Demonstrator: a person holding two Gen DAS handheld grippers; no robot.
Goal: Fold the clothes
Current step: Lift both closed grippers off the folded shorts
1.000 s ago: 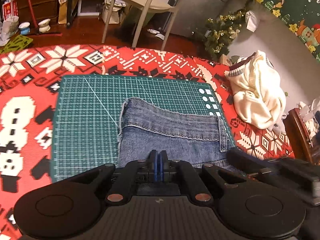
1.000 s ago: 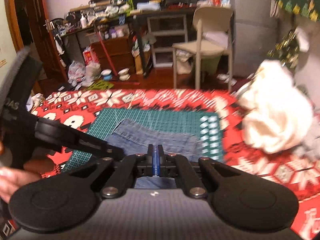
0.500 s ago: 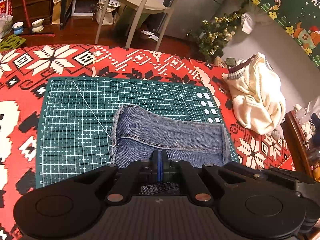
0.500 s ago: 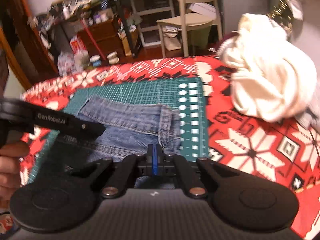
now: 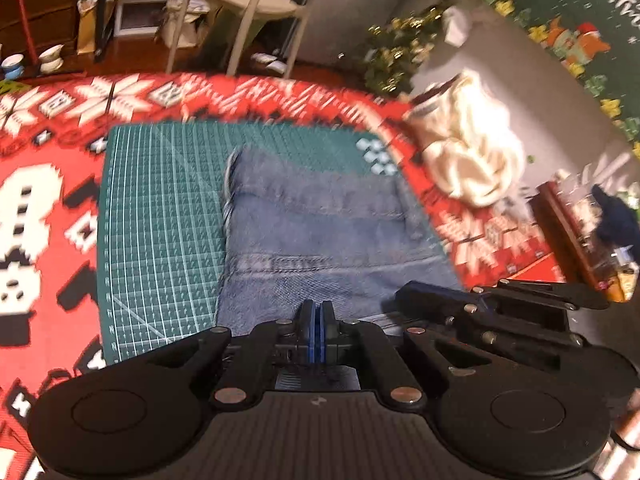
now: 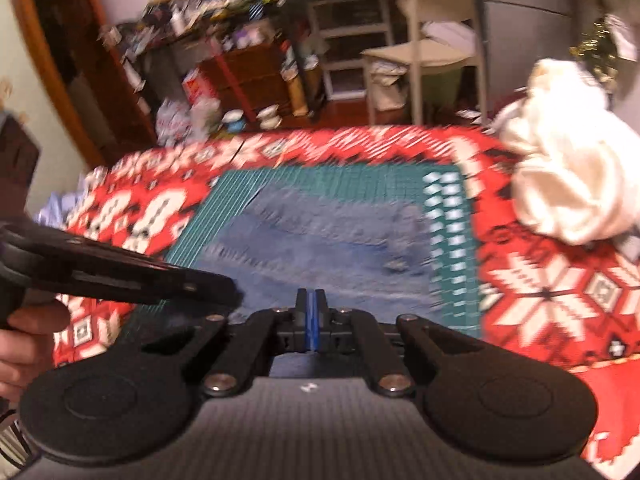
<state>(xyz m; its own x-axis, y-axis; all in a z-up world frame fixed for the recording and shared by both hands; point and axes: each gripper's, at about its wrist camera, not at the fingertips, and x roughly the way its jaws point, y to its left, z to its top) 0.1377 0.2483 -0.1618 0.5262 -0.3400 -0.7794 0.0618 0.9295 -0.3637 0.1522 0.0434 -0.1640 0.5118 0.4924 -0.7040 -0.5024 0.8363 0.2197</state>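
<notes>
Denim jeans [image 5: 320, 240] lie folded on a green cutting mat [image 5: 160, 220], red snowflake-patterned cloth [image 5: 60, 200] beneath.
Both grippers, left [image 5: 316, 320] and right [image 6: 310, 308], keep fingers pressed together at the jeans' near edge; a pale chair [image 6: 432, 44] stands behind.

The left gripper [image 5: 316, 312] and right gripper [image 6: 310, 300] were both fully closed, angled down side by side over the near edge of the jeans [image 5: 320, 232].
</notes>
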